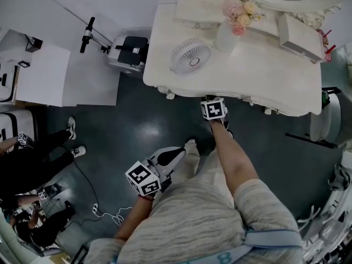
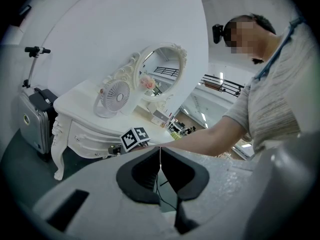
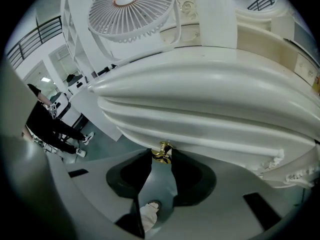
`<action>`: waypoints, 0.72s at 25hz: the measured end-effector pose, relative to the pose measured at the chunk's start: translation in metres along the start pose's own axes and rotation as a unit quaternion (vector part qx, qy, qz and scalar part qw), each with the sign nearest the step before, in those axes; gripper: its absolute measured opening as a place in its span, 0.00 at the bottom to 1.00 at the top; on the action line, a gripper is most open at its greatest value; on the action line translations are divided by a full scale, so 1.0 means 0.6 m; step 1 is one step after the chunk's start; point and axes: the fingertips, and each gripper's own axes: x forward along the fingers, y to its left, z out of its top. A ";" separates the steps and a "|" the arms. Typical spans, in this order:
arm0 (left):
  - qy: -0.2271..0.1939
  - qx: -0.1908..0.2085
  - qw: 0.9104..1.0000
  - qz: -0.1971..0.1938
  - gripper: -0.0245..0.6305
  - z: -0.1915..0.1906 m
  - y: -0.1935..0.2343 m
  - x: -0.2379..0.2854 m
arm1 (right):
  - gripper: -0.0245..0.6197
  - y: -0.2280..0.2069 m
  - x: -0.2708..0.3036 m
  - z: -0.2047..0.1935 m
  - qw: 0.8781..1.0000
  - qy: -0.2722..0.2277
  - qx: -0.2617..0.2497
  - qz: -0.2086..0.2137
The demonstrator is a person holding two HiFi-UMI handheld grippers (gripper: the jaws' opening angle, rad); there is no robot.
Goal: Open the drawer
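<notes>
The white dressing table point(image 1: 275, 76) has a curved, ribbed drawer front point(image 3: 200, 109) with a small gold knob point(image 3: 162, 153). My right gripper point(image 3: 162, 157) points steeply down at the drawer. The knob sits pinched between its fingertips, and both pads touch it. In the head view the right gripper's marker cube point(image 1: 213, 109) sits at the table's front edge, and the jaws are hidden beneath it. My left gripper point(image 1: 179, 154) hangs lower and to the left, apart from the table. Its jaws point(image 2: 160, 151) are shut with nothing between them.
A round fan point(image 1: 190, 56), a flower vase point(image 1: 239, 10), a flat box point(image 1: 300, 34) and an oval mirror stand on the table. A silver suitcase point(image 1: 129, 51) is left of it. People point(image 1: 33, 158) and cables point(image 1: 110, 213) are on the dark floor at left.
</notes>
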 end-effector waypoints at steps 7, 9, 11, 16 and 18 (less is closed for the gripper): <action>-0.001 -0.003 1.000 0.000 0.06 0.003 -0.001 0.003 | 0.22 0.005 -0.005 -0.009 1.000 0.000 0.001 0.000; -0.001 0.002 1.000 -0.005 0.06 0.001 -0.003 0.005 | 0.22 0.009 -0.007 -0.015 1.000 0.000 0.003 0.000; -0.003 0.003 1.000 -0.008 0.06 0.001 -0.005 0.006 | 0.22 0.012 -0.010 -0.021 1.000 0.000 0.004 0.000; -0.004 0.007 1.000 -0.010 0.06 0.004 -0.008 0.006 | 0.22 0.023 -0.016 -0.037 1.000 0.004 0.007 0.002; -0.005 0.007 1.000 -0.010 0.06 0.005 -0.009 0.006 | 0.22 0.026 -0.018 -0.043 1.000 0.006 0.008 0.003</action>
